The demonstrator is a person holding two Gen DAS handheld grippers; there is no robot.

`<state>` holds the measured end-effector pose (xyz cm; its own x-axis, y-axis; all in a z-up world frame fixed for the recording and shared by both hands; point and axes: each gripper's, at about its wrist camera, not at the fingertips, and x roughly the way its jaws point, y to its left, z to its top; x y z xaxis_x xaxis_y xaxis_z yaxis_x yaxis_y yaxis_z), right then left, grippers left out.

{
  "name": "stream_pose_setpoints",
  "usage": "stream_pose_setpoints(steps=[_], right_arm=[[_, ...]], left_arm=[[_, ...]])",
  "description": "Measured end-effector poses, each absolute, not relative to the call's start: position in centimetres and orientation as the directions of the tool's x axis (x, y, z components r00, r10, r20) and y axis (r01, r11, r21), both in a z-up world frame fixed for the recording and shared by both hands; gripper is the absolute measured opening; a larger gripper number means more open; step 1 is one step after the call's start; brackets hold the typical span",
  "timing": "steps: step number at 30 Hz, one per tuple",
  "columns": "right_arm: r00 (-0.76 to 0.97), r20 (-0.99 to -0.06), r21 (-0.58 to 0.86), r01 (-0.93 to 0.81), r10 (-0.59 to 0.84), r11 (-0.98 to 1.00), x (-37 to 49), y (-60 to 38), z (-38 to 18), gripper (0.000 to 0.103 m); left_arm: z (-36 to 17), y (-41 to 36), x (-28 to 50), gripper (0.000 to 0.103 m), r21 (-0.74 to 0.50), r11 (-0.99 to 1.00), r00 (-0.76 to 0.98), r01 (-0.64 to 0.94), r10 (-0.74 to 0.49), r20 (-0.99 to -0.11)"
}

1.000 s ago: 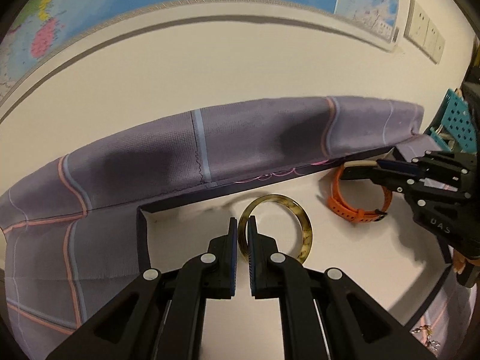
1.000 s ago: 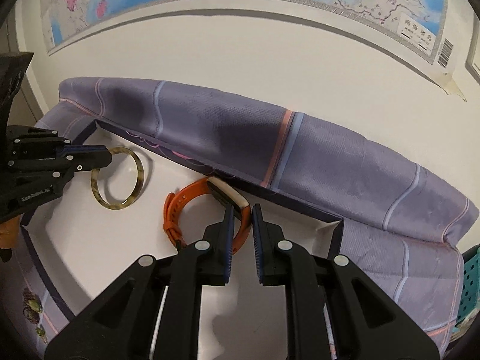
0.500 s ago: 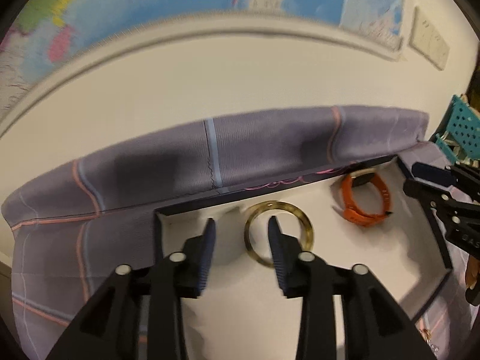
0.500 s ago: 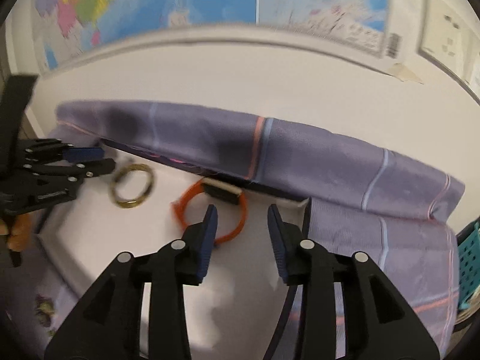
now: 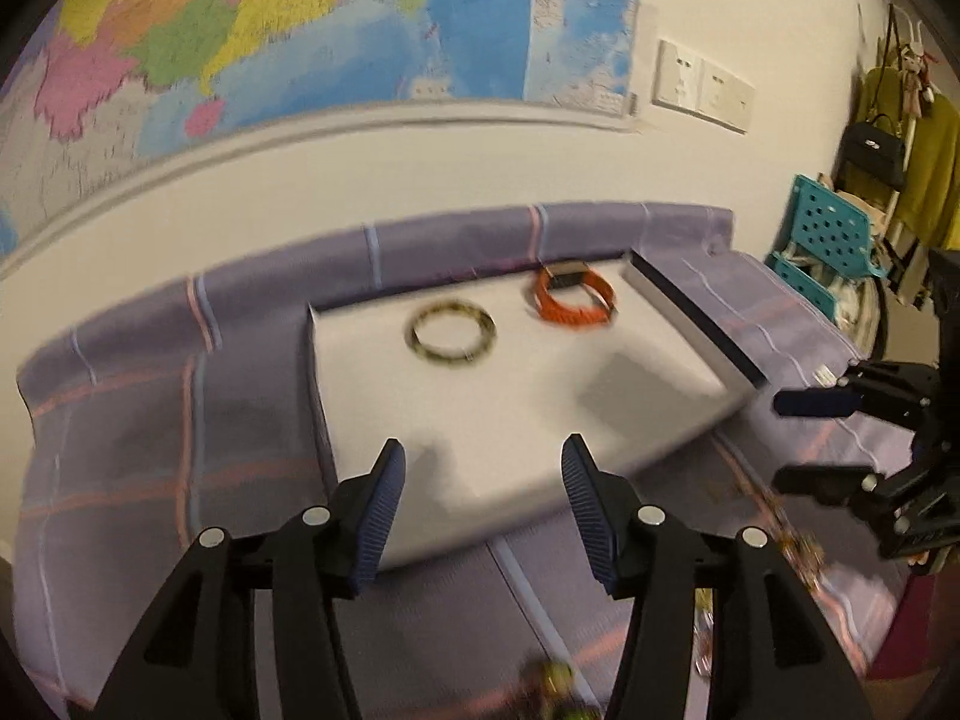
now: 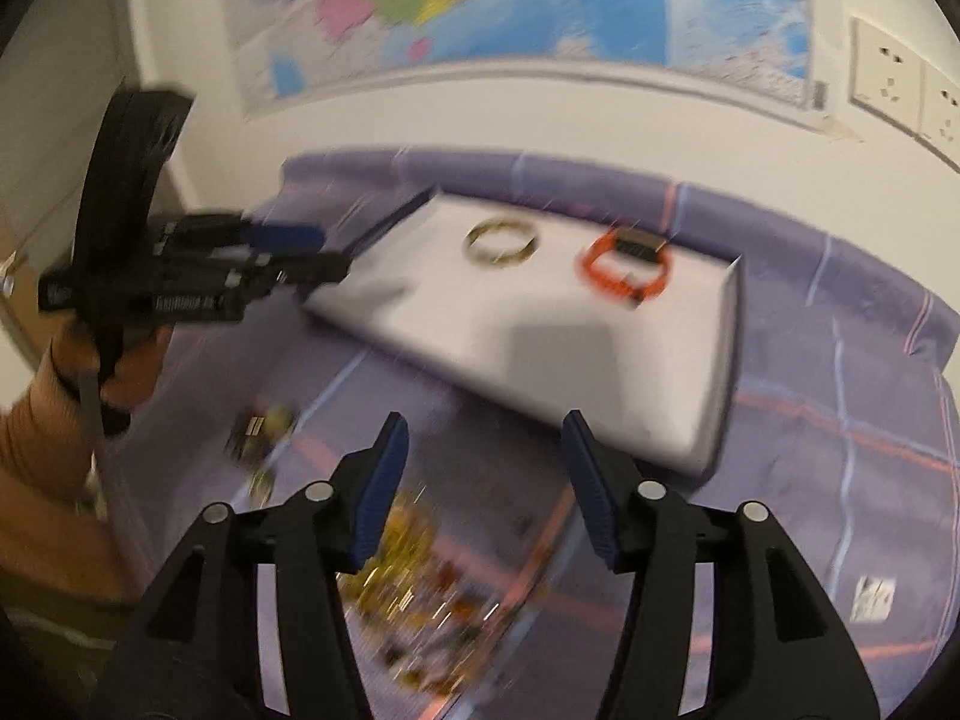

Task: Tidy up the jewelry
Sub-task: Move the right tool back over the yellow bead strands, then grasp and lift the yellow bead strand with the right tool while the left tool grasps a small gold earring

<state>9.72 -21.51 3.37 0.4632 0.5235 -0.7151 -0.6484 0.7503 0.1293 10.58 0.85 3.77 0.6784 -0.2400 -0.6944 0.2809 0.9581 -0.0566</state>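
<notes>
Bangle and orange watch sit by the white tray's far edge; my left gripper and right gripper, jaws just opening, hold nothing, loose gold pieces still on the cloth

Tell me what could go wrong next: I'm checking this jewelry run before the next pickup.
1. The loose gold jewelry on the purple cloth looks tangled, so the open right gripper may lift several pieces at once.
2. The open left gripper hovers by the white tray; a low reach could nudge its edge and shift the bangle and orange watch band.
3. Motion blur hides small pieces, so one could be missed.
</notes>
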Motion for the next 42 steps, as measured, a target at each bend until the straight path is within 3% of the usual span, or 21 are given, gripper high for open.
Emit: stream_pose_setpoints(steps=[5, 13, 15, 16, 21, 32, 42], right_arm=[[0.388, -0.76, 0.135, -0.691, 0.521, 0.71, 5.6, -20.5, 1.1, 0.032], [0.376, -0.786, 0.129, -0.676, 0.491, 0.725, 4.4, -20.2, -0.8, 0.021], [0.367, -0.786, 0.141, -0.677, 0.498, 0.722, 4.4, -20.2, -0.9, 0.008], [0.357, -0.782, 0.161, -0.675, 0.51, 0.72, 4.4, -20.3, -0.9, 0.006], [0.359, -0.77, 0.209, -0.639, 0.527, 0.74, 5.0, -21.2, -0.6, 0.006], [0.459, -0.594, 0.34, -0.601, 0.66, 0.724, 4.8, -23.6, 5.4, 0.006], [0.501, -0.542, 0.351, -0.594, 0.674, 0.724, 4.9, -24.1, 7.2, 0.006]], left_arm=[[2.0, 1.3, 7.6, 0.053, -0.057, 0.96, 0.667, 0.275, -0.233, -0.708], [0.9, 2.8, 5.3, 0.053, -0.099, 0.965, 0.656, 0.242, -0.238, -0.716], [0.6, 3.0, 4.6, 0.055, -0.102, 0.965, 0.656, 0.24, -0.239, -0.716], [0.6, 3.1, 4.4, 0.055, -0.102, 0.966, 0.656, 0.238, -0.237, -0.716], [0.2, 3.7, 3.5, 0.055, -0.105, 0.967, 0.653, 0.232, -0.234, -0.72], [-0.1, 1.5, 1.8, 0.054, -0.045, 0.93, 0.64, 0.365, -0.286, -0.713], [-1.4, 0.3, 3.8, 0.041, -0.049, 0.925, 0.601, 0.377, -0.285, -0.747]])
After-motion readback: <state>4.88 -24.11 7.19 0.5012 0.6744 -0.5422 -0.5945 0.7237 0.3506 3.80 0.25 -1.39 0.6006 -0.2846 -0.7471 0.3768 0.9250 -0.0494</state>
